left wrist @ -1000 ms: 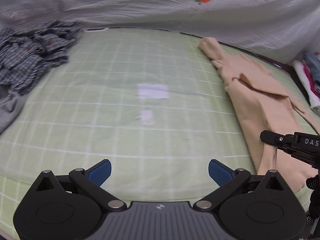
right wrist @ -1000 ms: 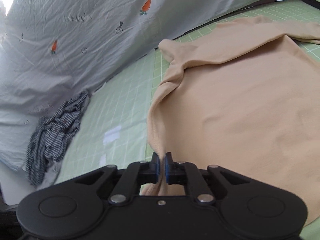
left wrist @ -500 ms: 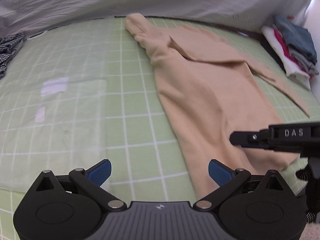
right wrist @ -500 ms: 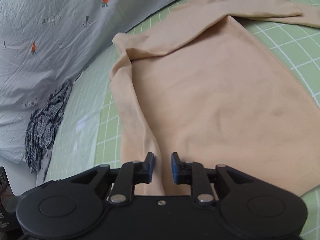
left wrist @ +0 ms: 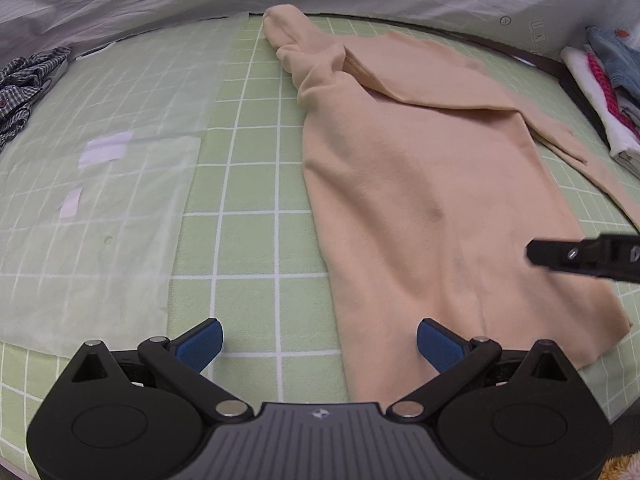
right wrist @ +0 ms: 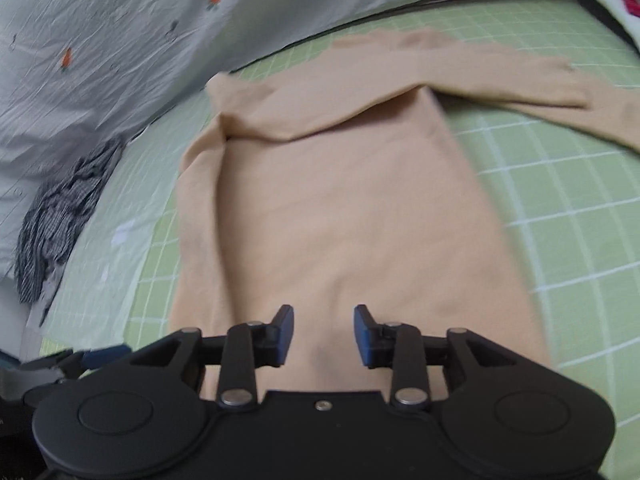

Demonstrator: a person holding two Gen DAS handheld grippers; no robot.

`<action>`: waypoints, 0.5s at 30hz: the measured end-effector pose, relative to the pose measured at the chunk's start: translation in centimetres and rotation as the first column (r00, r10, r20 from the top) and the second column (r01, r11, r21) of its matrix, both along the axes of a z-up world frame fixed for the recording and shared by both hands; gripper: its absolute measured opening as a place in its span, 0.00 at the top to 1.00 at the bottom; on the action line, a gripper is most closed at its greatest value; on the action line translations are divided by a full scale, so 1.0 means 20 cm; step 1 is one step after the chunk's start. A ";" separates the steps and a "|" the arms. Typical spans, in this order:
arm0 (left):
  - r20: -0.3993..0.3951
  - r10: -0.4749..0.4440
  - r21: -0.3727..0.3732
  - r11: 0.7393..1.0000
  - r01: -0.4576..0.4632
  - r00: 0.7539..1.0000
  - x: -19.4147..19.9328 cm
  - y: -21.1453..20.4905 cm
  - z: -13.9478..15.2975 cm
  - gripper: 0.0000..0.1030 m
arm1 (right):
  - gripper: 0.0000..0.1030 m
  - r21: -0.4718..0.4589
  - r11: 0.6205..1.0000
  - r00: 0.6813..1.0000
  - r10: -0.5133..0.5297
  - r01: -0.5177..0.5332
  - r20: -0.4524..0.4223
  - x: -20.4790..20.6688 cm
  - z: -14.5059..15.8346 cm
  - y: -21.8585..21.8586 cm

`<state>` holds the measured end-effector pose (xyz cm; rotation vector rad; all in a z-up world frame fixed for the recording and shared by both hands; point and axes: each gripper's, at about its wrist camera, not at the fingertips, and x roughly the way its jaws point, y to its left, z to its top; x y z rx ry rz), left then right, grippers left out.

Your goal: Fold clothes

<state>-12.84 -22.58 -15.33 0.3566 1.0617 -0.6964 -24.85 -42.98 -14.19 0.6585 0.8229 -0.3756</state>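
Observation:
A peach long-sleeved top (left wrist: 420, 184) lies flat on the green checked sheet (left wrist: 248, 184), its left side folded over and one sleeve (right wrist: 520, 80) stretched out to the right. My left gripper (left wrist: 319, 345) is open and empty, low over the sheet at the top's near left edge. My right gripper (right wrist: 323, 335) is open and empty just above the top's (right wrist: 352, 208) near hem. Its finger (left wrist: 568, 256) shows at the right of the left wrist view.
A crumpled checked shirt (left wrist: 24, 80) lies at the far left, also in the right wrist view (right wrist: 60, 216). A stack of folded clothes (left wrist: 604, 92) sits at the far right. A grey carrot-print cloth (right wrist: 120, 32) rises behind the sheet.
My right gripper has let go of the top's edge and opened wide, and the top now lies flat. My left gripper has swung right toward the top.

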 end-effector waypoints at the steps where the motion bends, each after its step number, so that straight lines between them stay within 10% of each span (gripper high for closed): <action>1: -0.002 0.006 0.017 1.000 -0.006 1.000 0.01 -0.02 -0.01 0.00 | 0.62 -0.021 1.000 1.000 -0.022 0.022 -0.008 -0.01 0.01 -0.04; 15: 0.030 0.069 -0.053 0.996 -0.067 0.997 0.21 -0.11 0.11 0.00 | 0.26 -0.178 0.950 0.963 -0.266 0.255 -0.044 -0.08 0.05 -0.42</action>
